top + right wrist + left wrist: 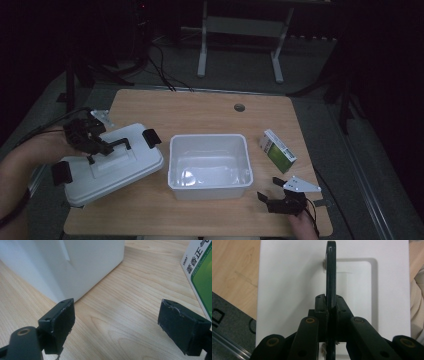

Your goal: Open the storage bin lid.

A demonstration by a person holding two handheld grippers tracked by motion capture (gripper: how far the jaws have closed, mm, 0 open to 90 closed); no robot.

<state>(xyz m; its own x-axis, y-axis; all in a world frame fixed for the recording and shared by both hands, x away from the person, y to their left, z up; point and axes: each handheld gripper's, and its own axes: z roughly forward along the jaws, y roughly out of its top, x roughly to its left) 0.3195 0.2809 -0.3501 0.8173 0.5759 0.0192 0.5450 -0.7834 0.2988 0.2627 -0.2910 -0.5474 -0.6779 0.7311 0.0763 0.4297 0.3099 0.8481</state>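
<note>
- Gripping lid (pixel 117 165) by its thin black handle (pixel 331 275), left hand-held gripper (pixel 94 142) clamped shut; light, stiff, slippery plastic.
- Resting wide open, empty: right hand-held gripper (pixel 117 322).

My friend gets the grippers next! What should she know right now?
Left gripper: shut on the black handle of the white lid, which lies at the table's left edge.
Right gripper: open, holding nothing, low over the table near the front right corner.
White bin: middle of the table, uncovered, looks empty.
Green and white box: lies right of the bin.
Done: lid is off.
Left: probably box into the bin, then lid on.
</note>
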